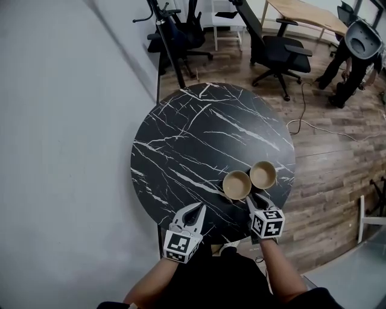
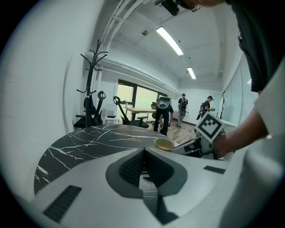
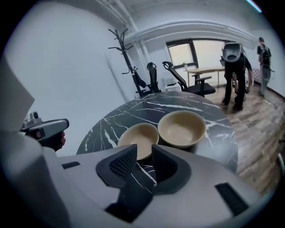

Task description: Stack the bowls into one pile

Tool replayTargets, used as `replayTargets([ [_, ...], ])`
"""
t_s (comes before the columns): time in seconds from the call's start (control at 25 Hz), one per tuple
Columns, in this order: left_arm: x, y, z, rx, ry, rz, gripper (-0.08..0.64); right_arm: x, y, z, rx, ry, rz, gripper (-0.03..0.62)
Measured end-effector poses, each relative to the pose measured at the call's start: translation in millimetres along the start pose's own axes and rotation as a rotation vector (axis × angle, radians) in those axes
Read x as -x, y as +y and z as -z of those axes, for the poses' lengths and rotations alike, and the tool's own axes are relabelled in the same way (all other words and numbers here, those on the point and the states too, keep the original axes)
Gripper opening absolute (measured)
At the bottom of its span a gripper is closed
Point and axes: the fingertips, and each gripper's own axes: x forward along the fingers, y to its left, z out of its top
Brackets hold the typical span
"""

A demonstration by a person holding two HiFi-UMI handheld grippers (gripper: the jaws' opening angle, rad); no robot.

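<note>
Closest to me, my two forearms reach out over the near edge of the round black marble table. My left gripper hovers low over the table's near left part. Its jaws are pressed together at the tips with nothing between them. My right gripper is tilted down toward the tabletop with its jaws standing apart. The gap between the pads shows only the veined marble, so it pinches nothing.

Just past the right gripper's tips sits the nearer bowl, tan, upright and empty, resting on the table's near right part. Its rim lies right in front of the jaw opening. The farther bowl, of the same colour and also upright, stands just beyond it and to its right. The two rims look to be touching, though from these angles I cannot quite be sure. Neither bowl is inside the other; they sit side by side.

The rest of the table stretches away to the left. Beyond it there is a black coat stand by the white wall, then office chairs on the wood floor and a wooden desk. A person stands bent over at the far right.
</note>
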Motion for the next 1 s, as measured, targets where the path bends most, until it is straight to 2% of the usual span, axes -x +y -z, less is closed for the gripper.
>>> replayTargets([
  [0.2,-0.8,4.3,7.2,0.011,0.018,-0.002,0.014,-17.5,-9.9,5.9,-0.177,0.028,0.003,0.143],
  [0.52,-2.4,11.9,2.0,0.007,0.014,0.0,0.012,-40.4,-13.9,5.5,-0.291,0.068,0.031,0.161],
  [0.84,-2.4,16.4,0.0,0.004,0.022,0.001,0.014,-59.7,-13.3,9.8,-0.281,0.122,0.091,0.144],
  [1.0,-2.2,20.4,-2.6,0.0,0.019,0.005,0.014,-62.5,-11.9,11.1,-0.211,0.129,0.126,0.109],
])
